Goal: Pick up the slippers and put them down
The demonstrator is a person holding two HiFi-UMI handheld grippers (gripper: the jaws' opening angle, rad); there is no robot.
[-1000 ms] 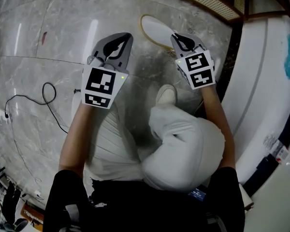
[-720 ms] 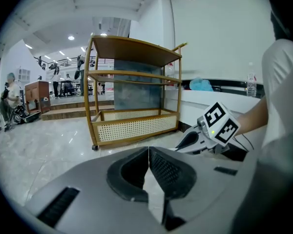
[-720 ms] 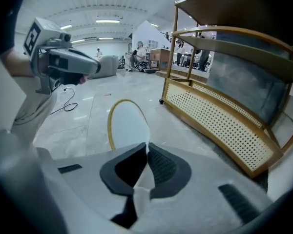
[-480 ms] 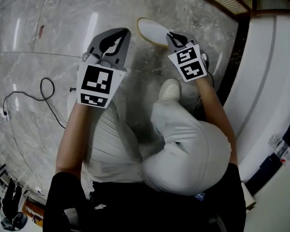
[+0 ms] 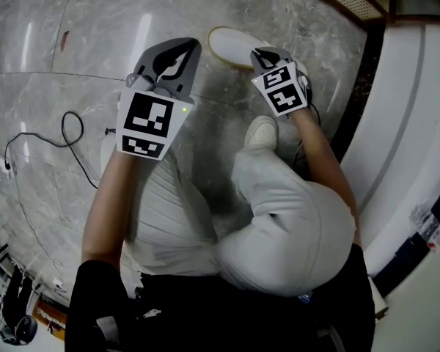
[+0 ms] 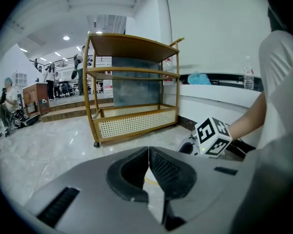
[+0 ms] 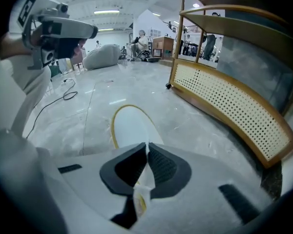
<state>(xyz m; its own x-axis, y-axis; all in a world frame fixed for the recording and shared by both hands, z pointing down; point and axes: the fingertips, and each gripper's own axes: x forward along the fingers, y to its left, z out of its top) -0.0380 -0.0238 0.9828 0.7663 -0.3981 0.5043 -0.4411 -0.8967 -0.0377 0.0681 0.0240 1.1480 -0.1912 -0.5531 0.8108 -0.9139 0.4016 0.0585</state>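
A white slipper [image 5: 231, 46] with a yellow rim lies out over the marble floor, pointing away from me. My right gripper [image 5: 262, 53] is shut on its near edge. In the right gripper view the slipper [image 7: 132, 126] stretches ahead of the right gripper [image 7: 146, 150], and a fold of white material is pinched between the dark pads [image 7: 161, 167]. My left gripper [image 5: 191, 45] hovers to the left of the slipper, shut with nothing in it. In its own view the left gripper [image 6: 148, 156] has its pads together, and the right gripper's marker cube [image 6: 212, 136] shows beyond them.
A wooden shelf trolley with cane panels [image 6: 132, 121] stands on the floor just past the slipper, its cane panel [image 7: 224, 101] close on the right. A black cable [image 5: 66, 134] lies on the floor at left. My bent knee and white shoe [image 5: 260, 134] are under the right arm. A white curved counter [image 5: 403, 123] runs along the right.
My right gripper has sunk toward the floor with the slipper still in it, and shifted slightly left in the head view. The left gripper has hardly moved.
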